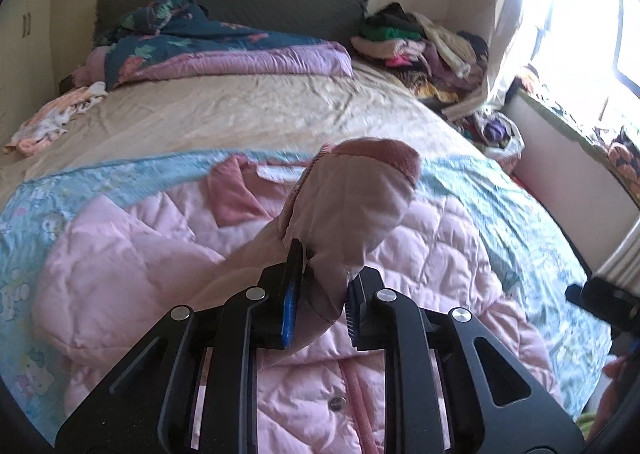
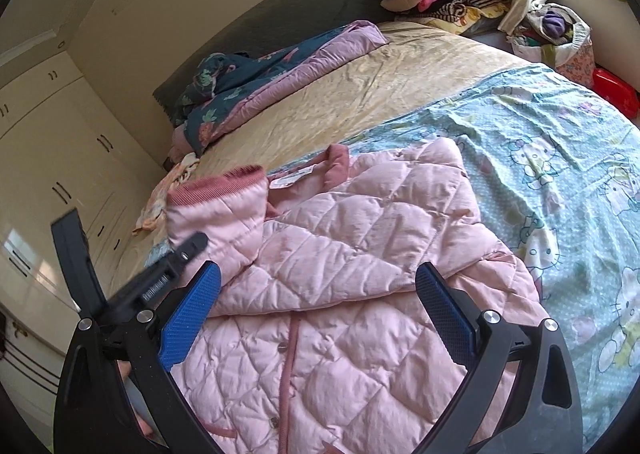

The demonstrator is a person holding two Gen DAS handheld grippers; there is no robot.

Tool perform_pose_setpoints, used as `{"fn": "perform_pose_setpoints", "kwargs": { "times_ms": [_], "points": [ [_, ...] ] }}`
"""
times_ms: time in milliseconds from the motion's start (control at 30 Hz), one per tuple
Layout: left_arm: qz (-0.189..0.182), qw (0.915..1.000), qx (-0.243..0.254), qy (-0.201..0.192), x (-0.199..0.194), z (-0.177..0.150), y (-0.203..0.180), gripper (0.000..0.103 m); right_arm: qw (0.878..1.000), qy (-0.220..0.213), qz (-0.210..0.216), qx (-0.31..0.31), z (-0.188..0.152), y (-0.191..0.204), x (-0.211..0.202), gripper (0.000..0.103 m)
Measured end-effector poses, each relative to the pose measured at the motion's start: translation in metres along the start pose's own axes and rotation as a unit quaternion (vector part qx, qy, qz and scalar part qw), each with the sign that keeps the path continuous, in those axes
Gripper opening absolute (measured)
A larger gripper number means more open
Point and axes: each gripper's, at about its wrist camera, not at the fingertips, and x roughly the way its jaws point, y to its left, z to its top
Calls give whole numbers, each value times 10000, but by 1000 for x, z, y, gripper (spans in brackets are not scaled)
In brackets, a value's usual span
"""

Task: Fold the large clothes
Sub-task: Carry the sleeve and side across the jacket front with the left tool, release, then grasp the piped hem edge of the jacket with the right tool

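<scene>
A quilted pink jacket [image 2: 352, 254] with ribbed rose cuffs lies on a cartoon-print blue sheet [image 2: 560, 158] on the bed [image 1: 240, 106]. The left hand-held gripper [image 1: 320, 286] pinches its sleeve [image 1: 352, 206], raised above the jacket's body. The right hand-held gripper [image 2: 316, 310] hovers wide, empty. Heaped clothes [image 1: 420, 42] lie beyond.

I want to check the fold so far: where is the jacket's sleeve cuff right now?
The sleeve cuff is lifted above the pink jacket, clamped in the left gripper; the right wrist view shows it left of the collar.
</scene>
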Motion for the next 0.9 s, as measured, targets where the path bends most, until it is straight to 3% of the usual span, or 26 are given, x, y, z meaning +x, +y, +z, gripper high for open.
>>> {"fn": "perform_pose_setpoints", "kwargs": {
  "times_ms": [67, 100, 200, 300, 433, 533, 667, 900],
  "points": [
    [-18, 9999, 69, 96, 6, -5, -5, 16, 10000, 16, -35, 27, 0, -4, 2, 97],
    [-39, 9998, 100, 149, 10, -8, -7, 23, 10000, 22, -55, 47, -1, -6, 3, 97],
    [-52, 9986, 244, 466, 22, -18, -13, 59, 9999, 56, -79, 125, -2, -12, 6, 97],
    [6, 9958, 518, 756, 30, -32, -22, 63, 9998, 77, -111, 174, -2, -16, 8, 97],
    [-100, 9908, 823, 1066, 25, -45, -27, 84, 9996, 137, -121, 223, -3, -18, 12, 97],
    [-219, 9888, 900, 1170, 16, -51, -23, 93, 9993, 256, -69, 263, -4, -18, 19, 97],
    [-225, 9900, 695, 1204, 3, -49, 0, 94, 9987, 448, -14, 235, -10, -10, 33, 97],
    [296, 9951, 57, 945, -23, -26, 71, 94, 9948, 961, 167, 287, -29, 13, 75, 97]
  ]
}}
